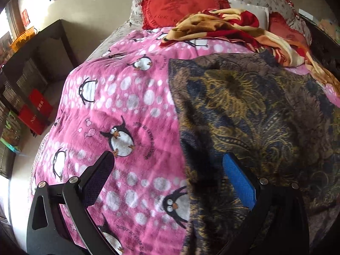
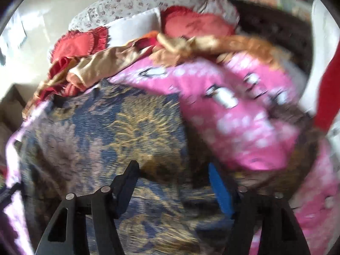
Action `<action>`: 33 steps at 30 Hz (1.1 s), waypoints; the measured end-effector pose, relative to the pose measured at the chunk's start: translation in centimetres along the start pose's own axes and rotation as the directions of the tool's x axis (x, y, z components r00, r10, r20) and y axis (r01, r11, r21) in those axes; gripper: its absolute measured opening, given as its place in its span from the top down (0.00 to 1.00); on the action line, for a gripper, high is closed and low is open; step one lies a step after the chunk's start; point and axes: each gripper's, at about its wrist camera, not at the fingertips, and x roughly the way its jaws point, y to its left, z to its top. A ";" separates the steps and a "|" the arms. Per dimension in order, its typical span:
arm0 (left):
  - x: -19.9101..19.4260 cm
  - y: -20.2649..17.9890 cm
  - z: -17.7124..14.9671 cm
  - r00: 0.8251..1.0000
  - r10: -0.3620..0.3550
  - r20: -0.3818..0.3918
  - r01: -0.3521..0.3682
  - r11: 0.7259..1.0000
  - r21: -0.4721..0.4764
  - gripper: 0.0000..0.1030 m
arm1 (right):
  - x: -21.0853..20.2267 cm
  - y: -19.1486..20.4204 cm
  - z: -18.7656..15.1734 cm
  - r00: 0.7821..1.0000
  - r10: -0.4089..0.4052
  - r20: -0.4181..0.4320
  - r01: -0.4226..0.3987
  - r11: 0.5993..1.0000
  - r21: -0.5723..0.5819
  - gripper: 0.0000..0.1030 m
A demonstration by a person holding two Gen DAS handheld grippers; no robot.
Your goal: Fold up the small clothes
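A dark garment with a blue and gold paisley print lies spread flat on a pink penguin blanket on a bed. My left gripper is open, just above the garment's left edge, with one finger over the blanket and the blue-padded finger over the cloth. In the blurred right wrist view the same garment fills the lower left, and the pink blanket lies beyond it. My right gripper is open above the garment and holds nothing.
A crumpled gold and red cloth and red heart-shaped pillows lie at the head of the bed. A dark shelf unit with red boxes stands on the floor to the left.
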 end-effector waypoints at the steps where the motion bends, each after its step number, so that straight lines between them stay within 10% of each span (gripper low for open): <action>1: -0.1 -0.4 -0.1 1.000 -0.002 -0.007 0.002 1.000 0.009 0.00 | 0.3 0.0 0.0 1.000 0.006 -0.010 -0.006 1.000 0.001 0.79; 10: -1.3 -3.2 -0.9 1.000 -0.012 0.003 0.012 0.997 0.077 0.00 | -0.3 -1.2 -1.4 1.000 -0.003 -0.014 0.003 1.000 -0.022 0.93; 14: -2.3 -4.4 -1.1 0.999 -0.021 0.024 0.018 0.994 0.110 0.00 | -3.0 -5.3 -0.1 0.996 -0.076 0.052 0.073 0.996 0.059 0.45; 23: -2.2 -5.9 -1.4 0.999 -0.037 0.005 0.036 0.989 0.144 0.00 | -1.1 -16.7 5.7 0.947 -0.320 -0.028 0.321 0.938 0.129 0.44; 33: -1.3 -6.6 -1.9 1.000 -0.019 -0.023 0.023 0.985 0.171 0.00 | 6.1 -22.5 9.4 0.927 -0.325 -0.188 0.343 0.937 0.071 0.43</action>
